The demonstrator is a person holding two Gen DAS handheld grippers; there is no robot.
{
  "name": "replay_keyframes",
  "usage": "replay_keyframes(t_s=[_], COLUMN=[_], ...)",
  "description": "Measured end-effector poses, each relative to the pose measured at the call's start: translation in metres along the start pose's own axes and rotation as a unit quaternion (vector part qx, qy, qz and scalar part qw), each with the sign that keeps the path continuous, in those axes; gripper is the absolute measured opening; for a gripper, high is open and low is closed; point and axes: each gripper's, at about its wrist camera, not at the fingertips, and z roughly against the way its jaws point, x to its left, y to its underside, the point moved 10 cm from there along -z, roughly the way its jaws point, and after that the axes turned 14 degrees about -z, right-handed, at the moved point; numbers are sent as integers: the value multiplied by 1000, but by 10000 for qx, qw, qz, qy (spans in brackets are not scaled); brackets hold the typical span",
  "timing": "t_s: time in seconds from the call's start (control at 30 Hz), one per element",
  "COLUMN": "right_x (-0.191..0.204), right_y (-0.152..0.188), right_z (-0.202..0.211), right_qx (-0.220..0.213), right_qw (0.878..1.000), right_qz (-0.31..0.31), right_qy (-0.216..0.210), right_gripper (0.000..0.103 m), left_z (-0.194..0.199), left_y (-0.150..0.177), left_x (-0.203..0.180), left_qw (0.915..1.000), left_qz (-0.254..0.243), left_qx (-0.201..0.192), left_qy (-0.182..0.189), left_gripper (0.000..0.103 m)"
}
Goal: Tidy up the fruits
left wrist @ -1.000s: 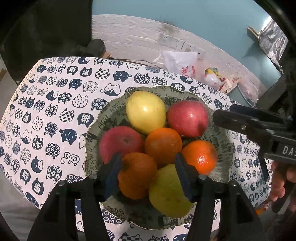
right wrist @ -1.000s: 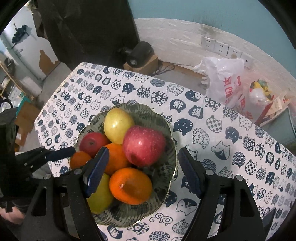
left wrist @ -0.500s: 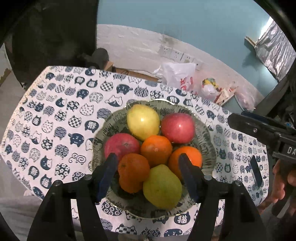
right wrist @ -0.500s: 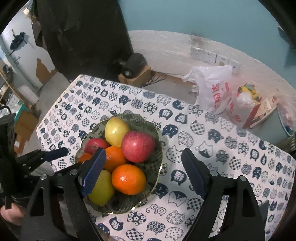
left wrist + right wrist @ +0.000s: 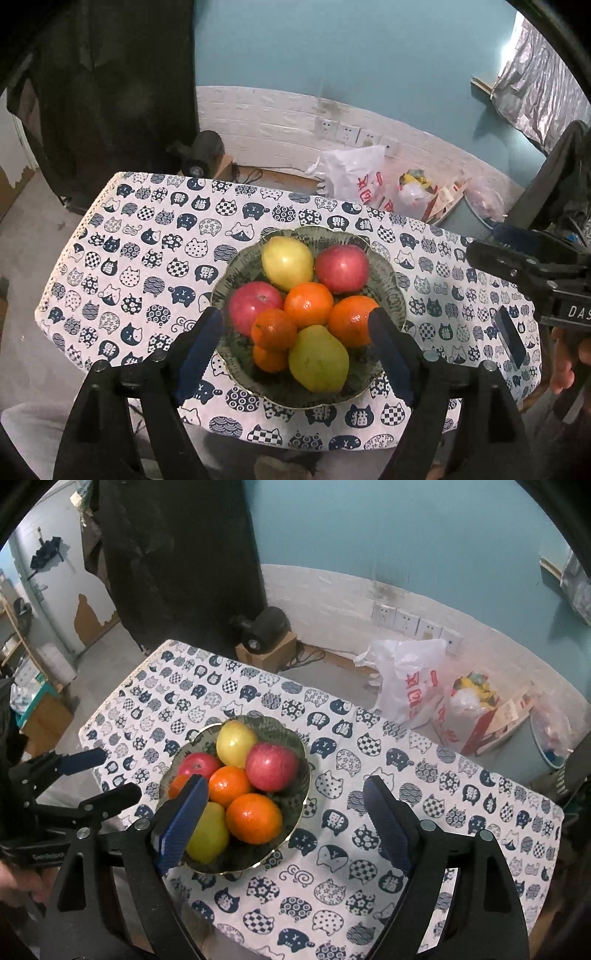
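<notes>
Left wrist view: both grippers above a filled fruit bowl.
Nearest, the left gripper (image 5: 295, 354) has just been spreading its jaws, gripping nothing; the right gripper (image 5: 286, 823) likewise stands apart and empty. Beyond them the bowl (image 5: 395, 295) on the cat-print tablecloth (image 5: 140, 266) holds pears, apples and oranges; white plastic bag (image 5: 354, 177) behind.

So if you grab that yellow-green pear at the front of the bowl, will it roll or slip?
The pear looks smooth and glossy, so it may slip a little. Its lopsided shape suggests a wobble more than a straight roll. It leans against an orange, so lifting it could let that fruit settle in the bowl.
</notes>
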Motion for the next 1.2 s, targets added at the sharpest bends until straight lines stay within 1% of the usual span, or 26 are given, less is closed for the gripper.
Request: replay_keyframes(t_s=[0.03,0.13,0.23,0.4,0.5,0.83,1.2], right_x=[0,-1,-3,-7,-9,-14,-15], right_y=[0,0,0,0,1,4,5], right_z=[3,12,19,24,26,30,29], right_qx=[-32,-107,-190,-200,-212,-188,-186], right_qw=[10000,9999,9998,9998,9998,9998,9998], right_qz=[-4,-6,45,-2,-11,-50,-41], right_qy=[-15,-47,26,-56,-52,-60,-51], right_gripper=[85,85,85,85,85,85,85], left_z=[3,13,21,27,30,33,32], left_y=[0,-3,-5,-8,-10,-15,-12], left_x=[-1,-4,-10,-17,-22,-27,-28], left_qw=[10000,9999,9996,9989,9986,9979,9973], left_qz=[-19,-100,-190,-319,-382,-463,-550], left_qx=[-4,-94,-159,-221,-245,-244,-171], left_qy=[-13,-83,-127,-259,-262,-372,-446], left_gripper=[88,89,89,91,91,91,92])
